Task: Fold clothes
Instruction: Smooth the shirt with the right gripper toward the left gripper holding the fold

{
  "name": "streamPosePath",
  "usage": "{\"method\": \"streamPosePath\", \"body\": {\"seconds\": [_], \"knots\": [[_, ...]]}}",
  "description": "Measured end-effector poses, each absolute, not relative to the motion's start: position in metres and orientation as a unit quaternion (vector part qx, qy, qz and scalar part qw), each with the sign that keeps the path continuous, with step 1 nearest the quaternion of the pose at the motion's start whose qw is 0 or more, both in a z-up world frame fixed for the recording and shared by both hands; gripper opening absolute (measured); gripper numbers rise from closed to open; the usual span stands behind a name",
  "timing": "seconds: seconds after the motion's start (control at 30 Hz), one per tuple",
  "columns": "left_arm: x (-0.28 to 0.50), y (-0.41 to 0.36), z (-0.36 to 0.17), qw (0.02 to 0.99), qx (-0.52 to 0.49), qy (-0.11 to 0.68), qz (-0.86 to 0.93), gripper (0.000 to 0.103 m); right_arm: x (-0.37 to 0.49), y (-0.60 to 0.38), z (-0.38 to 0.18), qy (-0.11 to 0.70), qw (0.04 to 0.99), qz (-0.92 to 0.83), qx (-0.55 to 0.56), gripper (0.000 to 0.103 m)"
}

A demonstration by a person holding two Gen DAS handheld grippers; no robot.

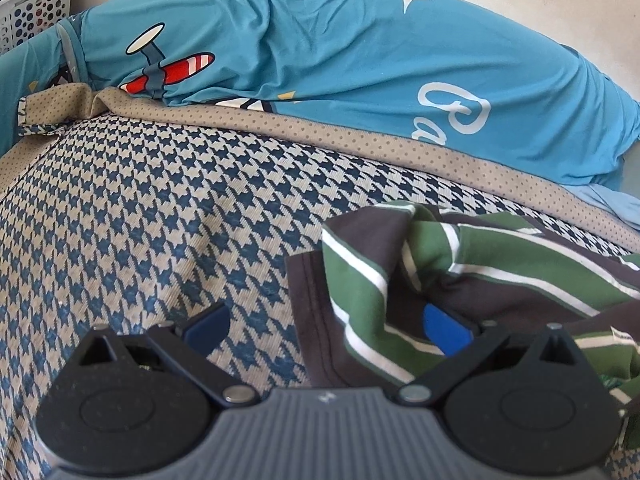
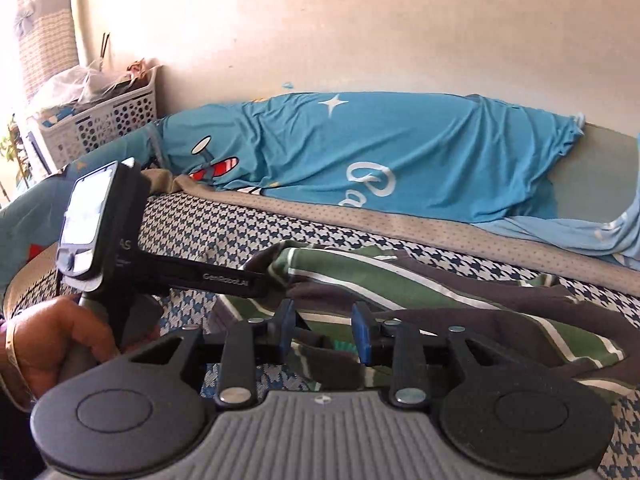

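A crumpled garment with green, brown and white stripes (image 1: pixel 472 276) lies on the houndstooth bedspread (image 1: pixel 160 208). In the left wrist view my left gripper (image 1: pixel 325 330) stands wide open at the garment's left edge. Cloth lies between the jaws and bunches against the right pad (image 1: pixel 444 334); the left pad (image 1: pixel 206 328) is over bare bedspread. In the right wrist view my right gripper (image 2: pixel 324 330) is open with a narrow gap, low over the garment (image 2: pixel 400 284), and nothing is pinched between its pads. A hand (image 2: pixel 72 336) holds the left gripper's handle at the left.
A long bolster under a blue sheet with a plane print (image 2: pixel 360 152) lies along the wall (image 2: pixel 360 32) behind the bedspread. A white perforated basket (image 2: pixel 104 120) full of things stands at the far left corner. A dotted beige border (image 1: pixel 320 132) edges the bedspread.
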State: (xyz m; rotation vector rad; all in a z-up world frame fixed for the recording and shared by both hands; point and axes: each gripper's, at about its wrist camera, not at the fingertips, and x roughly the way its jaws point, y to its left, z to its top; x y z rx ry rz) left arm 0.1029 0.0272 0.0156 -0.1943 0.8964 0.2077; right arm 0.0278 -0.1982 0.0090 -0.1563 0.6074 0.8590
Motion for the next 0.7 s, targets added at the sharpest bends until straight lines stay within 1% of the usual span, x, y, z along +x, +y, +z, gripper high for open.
{"method": "streamPosePath", "body": {"seconds": [0.23, 0.47, 0.67, 0.7], "knots": [[0.104, 0.030, 0.010, 0.887, -0.094, 0.439, 0.102, 0.103, 0.014, -0.167, -0.005, 0.278, 0.845, 0.437, -0.130, 0.044], [0.106, 0.029, 0.006, 0.885, -0.088, 0.446, 0.100, 0.103, 0.005, -0.143, -0.031, 0.270, 0.840, 0.419, -0.214, 0.045], [0.107, 0.027, 0.003, 0.884, -0.080, 0.451, 0.099, 0.103, 0.005, -0.135, -0.048, 0.270, 0.840, 0.404, -0.240, 0.044], [0.107, 0.027, 0.003, 0.883, -0.080, 0.451, 0.099, 0.103, 0.005, -0.133, -0.050, 0.270, 0.841, 0.400, -0.244, 0.042]]}}
